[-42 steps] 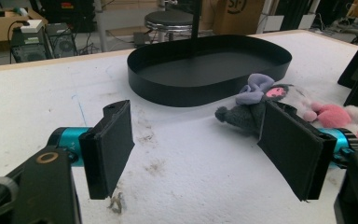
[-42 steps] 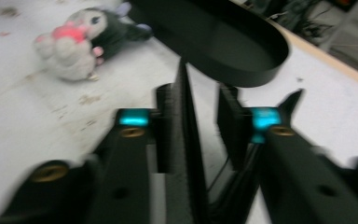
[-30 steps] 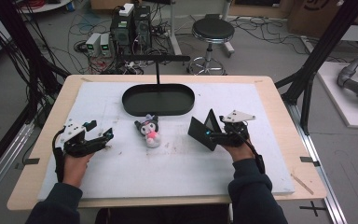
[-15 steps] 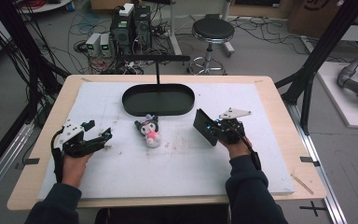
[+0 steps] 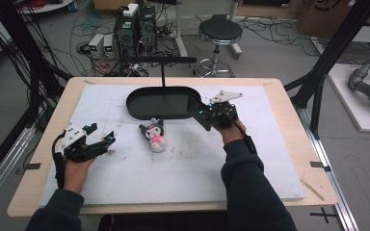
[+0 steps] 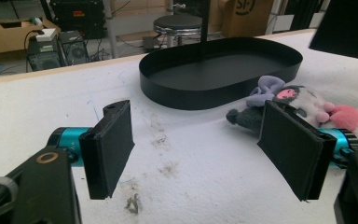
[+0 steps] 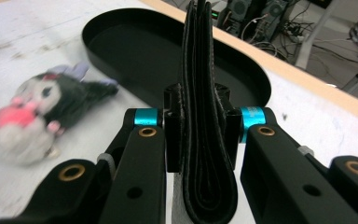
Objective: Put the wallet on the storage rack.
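The right tool (image 7: 200, 135) clenches a folded black wallet (image 7: 205, 93); the left tool (image 6: 200, 154) gapes, released.

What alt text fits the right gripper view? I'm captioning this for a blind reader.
The right gripper has its two black jaws clamped on a folded black wallet held upright on edge. Behind it lies a black oval tray on the white table, with a small plush toy blurred at left.

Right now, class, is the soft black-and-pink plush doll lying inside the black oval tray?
No, the plush doll lies on the white mat beside the tray.
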The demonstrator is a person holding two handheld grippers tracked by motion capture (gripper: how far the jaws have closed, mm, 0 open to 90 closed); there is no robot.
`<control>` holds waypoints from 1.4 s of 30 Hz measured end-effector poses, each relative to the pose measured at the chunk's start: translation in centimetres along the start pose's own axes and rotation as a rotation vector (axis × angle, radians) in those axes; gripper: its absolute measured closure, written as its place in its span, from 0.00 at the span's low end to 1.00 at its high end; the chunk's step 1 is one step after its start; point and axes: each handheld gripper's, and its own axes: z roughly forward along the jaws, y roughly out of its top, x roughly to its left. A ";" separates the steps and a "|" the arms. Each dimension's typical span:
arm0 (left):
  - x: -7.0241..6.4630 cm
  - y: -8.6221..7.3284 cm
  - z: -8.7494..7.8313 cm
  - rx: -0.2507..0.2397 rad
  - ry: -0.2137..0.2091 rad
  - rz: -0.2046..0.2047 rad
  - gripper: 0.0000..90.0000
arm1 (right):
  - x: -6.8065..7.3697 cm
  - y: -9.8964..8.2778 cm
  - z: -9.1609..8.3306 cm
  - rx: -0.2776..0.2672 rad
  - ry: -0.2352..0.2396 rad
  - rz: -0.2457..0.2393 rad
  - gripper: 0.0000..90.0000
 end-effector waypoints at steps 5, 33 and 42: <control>0.2 0.0 0.0 -0.003 -0.015 0.010 0.29 | -0.1 1.9 1.9 -0.001 -0.024 -0.009 0.87; 0.8 -0.1 0.2 -0.014 -0.015 -0.019 0.29 | -1.0 3.5 13.6 0.118 -0.255 -0.050 0.74; 0.7 -0.1 0.0 -0.014 -0.013 -0.019 0.29 | 0.6 4.3 12.7 0.093 -0.181 -0.060 0.87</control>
